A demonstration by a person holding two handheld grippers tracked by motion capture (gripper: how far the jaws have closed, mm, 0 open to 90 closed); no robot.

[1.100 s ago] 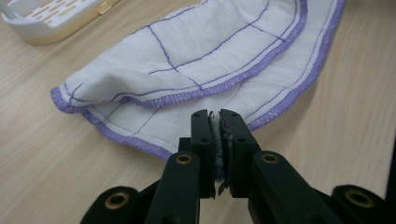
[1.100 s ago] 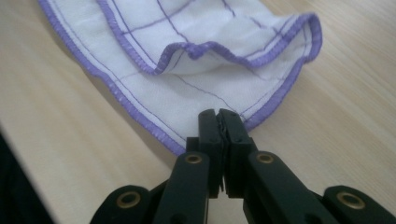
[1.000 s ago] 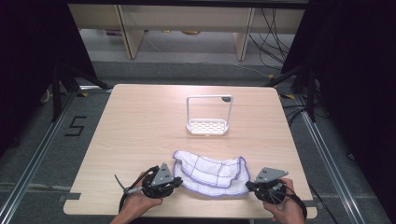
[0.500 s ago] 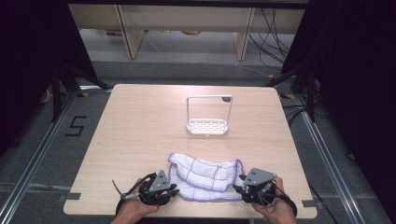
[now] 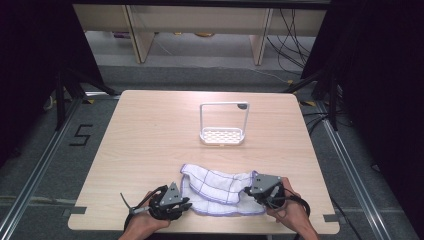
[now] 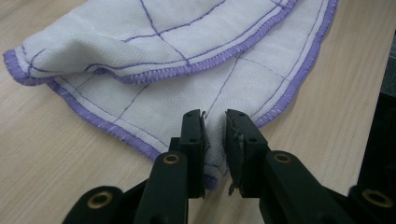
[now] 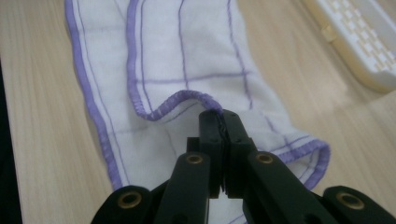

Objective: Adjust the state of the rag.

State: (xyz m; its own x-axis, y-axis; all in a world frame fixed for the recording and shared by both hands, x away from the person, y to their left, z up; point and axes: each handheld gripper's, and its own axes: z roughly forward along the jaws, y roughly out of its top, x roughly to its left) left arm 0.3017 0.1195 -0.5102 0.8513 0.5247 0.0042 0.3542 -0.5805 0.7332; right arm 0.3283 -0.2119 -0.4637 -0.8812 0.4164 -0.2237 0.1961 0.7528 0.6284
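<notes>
Mid-fold on white checked cloth [image 5: 220, 194] at table's [image 5: 150, 130] near edge. Left gripper [image 6: 215, 122] pinching cloth corner, right gripper [image 7: 220, 122] clamped tight on hem. Next: probably lift both, carry edge across evenly.

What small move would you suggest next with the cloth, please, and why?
Probably lift the right claw slightly and carry its pinched edge across the cloth toward the left claw. Both claws pinch the purple-hemmed cloth, which lies bunched and partly folded on the table, so finishing that fold looks the natural step.
</notes>
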